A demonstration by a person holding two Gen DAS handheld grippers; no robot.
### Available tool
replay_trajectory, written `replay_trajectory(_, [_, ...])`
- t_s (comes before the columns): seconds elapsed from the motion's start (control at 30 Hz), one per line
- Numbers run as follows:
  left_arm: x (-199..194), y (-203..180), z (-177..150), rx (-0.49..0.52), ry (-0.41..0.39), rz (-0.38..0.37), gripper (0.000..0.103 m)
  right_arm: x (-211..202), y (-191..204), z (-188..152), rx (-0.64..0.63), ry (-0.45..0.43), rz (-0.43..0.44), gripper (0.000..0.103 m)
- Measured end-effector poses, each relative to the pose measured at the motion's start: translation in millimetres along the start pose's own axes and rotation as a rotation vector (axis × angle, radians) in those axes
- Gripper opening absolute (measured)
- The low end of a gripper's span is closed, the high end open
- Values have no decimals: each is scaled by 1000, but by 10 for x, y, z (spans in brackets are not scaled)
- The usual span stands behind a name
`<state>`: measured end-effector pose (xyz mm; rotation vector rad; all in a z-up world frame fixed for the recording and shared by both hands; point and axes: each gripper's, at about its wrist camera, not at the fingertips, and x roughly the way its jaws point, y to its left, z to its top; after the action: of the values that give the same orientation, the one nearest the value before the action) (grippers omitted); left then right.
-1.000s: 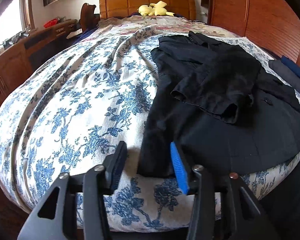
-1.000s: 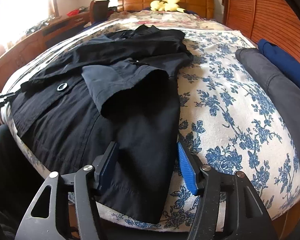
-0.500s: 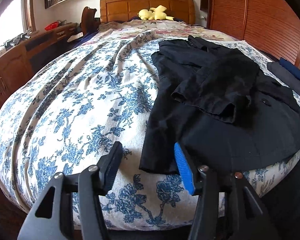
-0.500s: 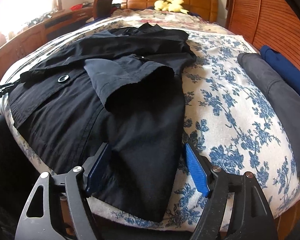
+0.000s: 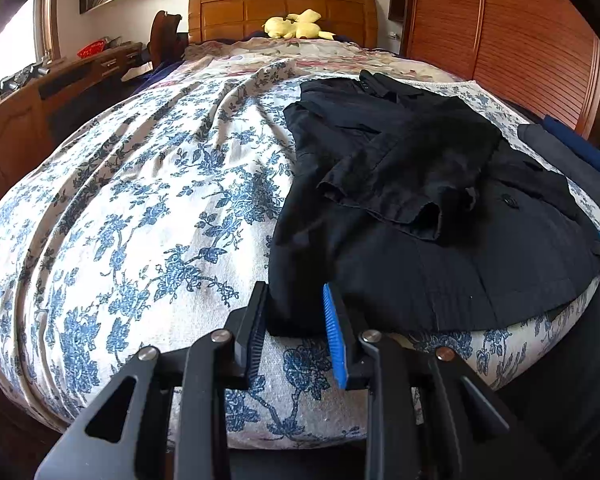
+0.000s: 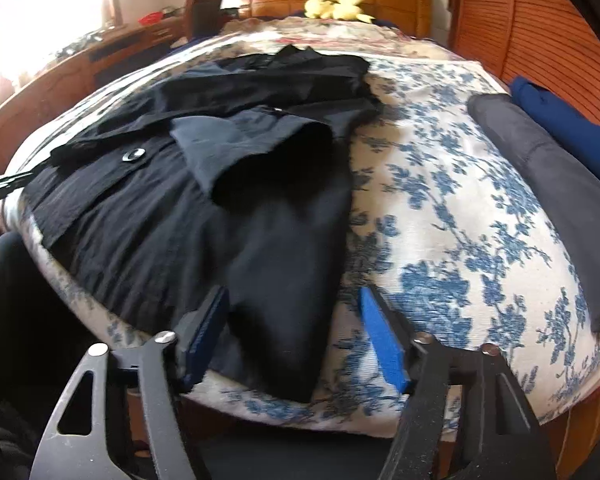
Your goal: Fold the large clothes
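Observation:
A black button-up shirt (image 5: 420, 208) lies spread on the bed with both sleeves folded in over its front. It also shows in the right wrist view (image 6: 228, 184). My left gripper (image 5: 296, 320) is open, its jaws on either side of the shirt's bottom left corner at the bed's near edge. My right gripper (image 6: 292, 328) is open wide, its jaws on either side of the shirt's bottom right corner, which hangs over the edge.
The bed has a blue floral cover (image 5: 140, 200). Folded grey (image 6: 548, 168) and blue (image 6: 564, 120) clothes lie along the right side by a wooden wardrobe (image 5: 520, 40). A yellow plush toy (image 5: 296, 26) sits at the headboard. A wooden desk (image 5: 40, 96) stands left.
Both grippers have moved forward onto the shirt's bottom corners. The left jaws have narrowed around the left corner. The right jaws have opened wider.

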<state>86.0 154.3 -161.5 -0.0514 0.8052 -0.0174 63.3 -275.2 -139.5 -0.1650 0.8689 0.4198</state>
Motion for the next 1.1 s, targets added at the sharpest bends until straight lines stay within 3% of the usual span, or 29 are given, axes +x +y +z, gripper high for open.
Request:
replay_trajectory(0.07, [17, 9, 2, -8, 0, -4, 25, -8, 48, 22, -5, -5, 26, 42])
replay_trajectory(0.13, [30, 5, 8, -10, -1, -4, 25, -16, 78, 52, -5, -16, 48, 20])
replay_trajectory(0.2, [36, -15, 17, -2, 0, 0, 24, -6, 95, 75, 4, -19, 70, 20])
replay_trajectory(0.37, [-44, -25, 39, -6, -12, -24, 5, 57, 118, 62, 8, -11, 68, 20])
replay_trajectory(0.47, [-198, -66, 93, -14, -48, -31, 3, 26, 79, 78, 19, -28, 78, 10])
replay_trajectory(0.53, [-362, -118, 170, -13, -94, -33, 3, -53, 12, 128, 40, -53, 94, 4])
replay_trajectory(0.8, [-1217, -322, 558, 7, -306, -55, 3, -784, -162, 505, 93, -261, 115, 2])
replay_trajectory(1.1, [-2160, -477, 894, 46, -510, -95, 2, -1675, -90, 695, 20, -394, 75, 2])
